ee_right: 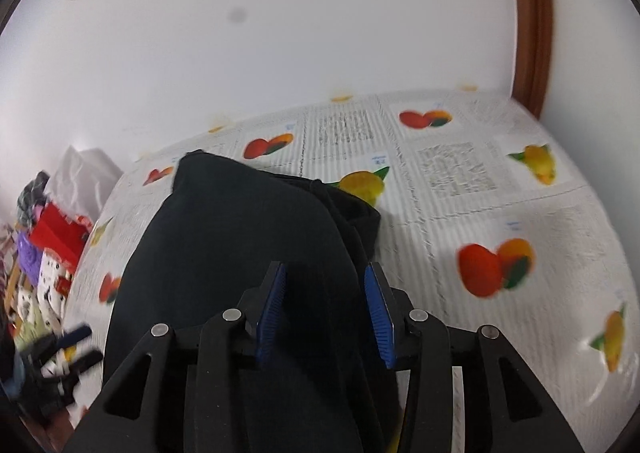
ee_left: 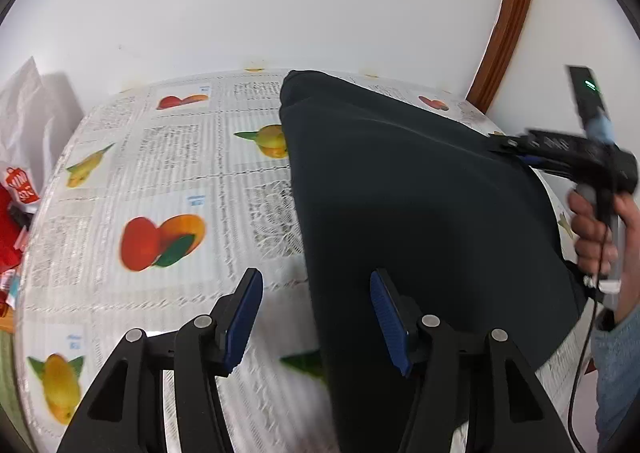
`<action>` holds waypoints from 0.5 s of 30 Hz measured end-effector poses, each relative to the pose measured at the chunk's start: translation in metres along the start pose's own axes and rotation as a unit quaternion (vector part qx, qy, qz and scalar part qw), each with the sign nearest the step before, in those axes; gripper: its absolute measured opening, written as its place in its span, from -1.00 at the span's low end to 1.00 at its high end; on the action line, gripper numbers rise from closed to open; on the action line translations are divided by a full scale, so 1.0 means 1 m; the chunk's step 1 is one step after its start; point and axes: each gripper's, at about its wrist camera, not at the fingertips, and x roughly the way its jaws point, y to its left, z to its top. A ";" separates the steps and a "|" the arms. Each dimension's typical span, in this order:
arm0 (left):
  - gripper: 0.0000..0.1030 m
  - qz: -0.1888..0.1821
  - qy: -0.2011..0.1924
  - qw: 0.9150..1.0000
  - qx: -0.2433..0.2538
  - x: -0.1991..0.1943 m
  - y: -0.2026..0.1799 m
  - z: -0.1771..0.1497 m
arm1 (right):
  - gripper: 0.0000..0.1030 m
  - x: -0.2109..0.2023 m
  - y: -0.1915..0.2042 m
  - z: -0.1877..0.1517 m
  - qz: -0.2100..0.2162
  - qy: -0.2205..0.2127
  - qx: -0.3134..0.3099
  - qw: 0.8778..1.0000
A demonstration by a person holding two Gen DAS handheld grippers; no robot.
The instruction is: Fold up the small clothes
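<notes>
A dark garment (ee_left: 420,221) lies on the table's fruit-print cloth (ee_left: 160,173), spread from the far edge toward the near right. The left gripper (ee_left: 316,317) hangs above its near left edge with its 2 blue pads apart and nothing between them. The right gripper (ee_right: 326,309) is over the garment, jaws parted (whether fabric sits between them I cannot tell). Its tip touches the garment's right edge in the left view. Bright clutter (ee_right: 44,253) sits far left.
</notes>
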 end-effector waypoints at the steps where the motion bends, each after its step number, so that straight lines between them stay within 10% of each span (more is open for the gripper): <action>1: 0.05 -0.002 0.000 1.000 -0.003 0.004 0.000 0.001 | -0.21 0.010 -0.001 0.007 0.008 0.011 0.010 1.000; 5: 0.08 0.001 0.002 1.000 -0.009 0.011 -0.002 0.003 | -0.72 0.034 0.002 0.023 0.030 0.027 0.018 0.999; 10: 0.09 0.006 0.001 1.000 0.001 0.010 -0.004 -0.001 | -0.81 -0.009 0.005 0.019 0.019 -0.096 -0.056 0.994; 15: 0.09 0.018 -0.002 1.000 0.008 0.008 -0.008 -0.002 | -0.92 0.016 -0.004 0.023 -0.026 -0.042 -0.040 0.998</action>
